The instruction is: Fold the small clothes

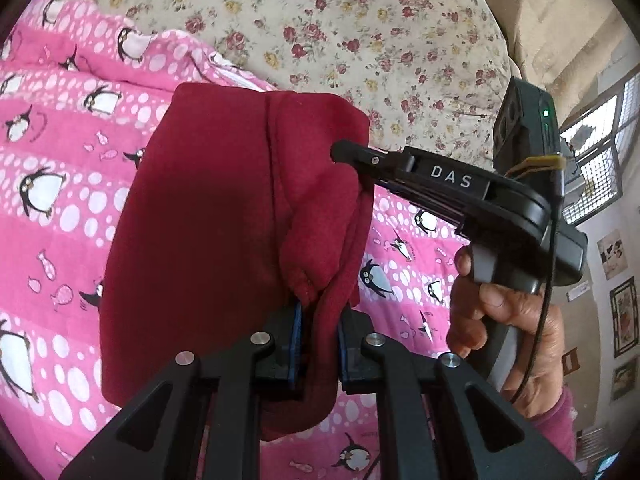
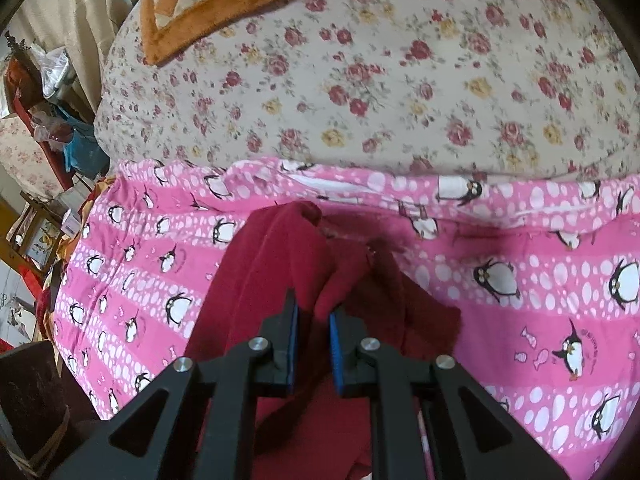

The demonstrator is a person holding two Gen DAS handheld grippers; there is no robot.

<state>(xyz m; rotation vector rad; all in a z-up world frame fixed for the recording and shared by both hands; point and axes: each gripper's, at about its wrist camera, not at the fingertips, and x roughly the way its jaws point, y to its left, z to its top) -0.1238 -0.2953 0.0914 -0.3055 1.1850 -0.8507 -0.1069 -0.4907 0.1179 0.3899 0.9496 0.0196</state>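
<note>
Both tongs clamp the dark red garment [image 1: 224, 216], held at frame centre above the pink penguin blanket [image 1: 52, 184] on the bed: left tongs [image 1: 320, 344] grip a bunched edge, right tongs [image 2: 312, 320] pinch another fold. To fold well, keep both edges level and taut, then lay them down together. No containers are visible. A floral quilt [image 2: 360, 80] fills the upper frame.

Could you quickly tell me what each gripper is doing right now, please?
Left gripper: shut on the red garment.
Right gripper: shut on the same red garment.
</note>
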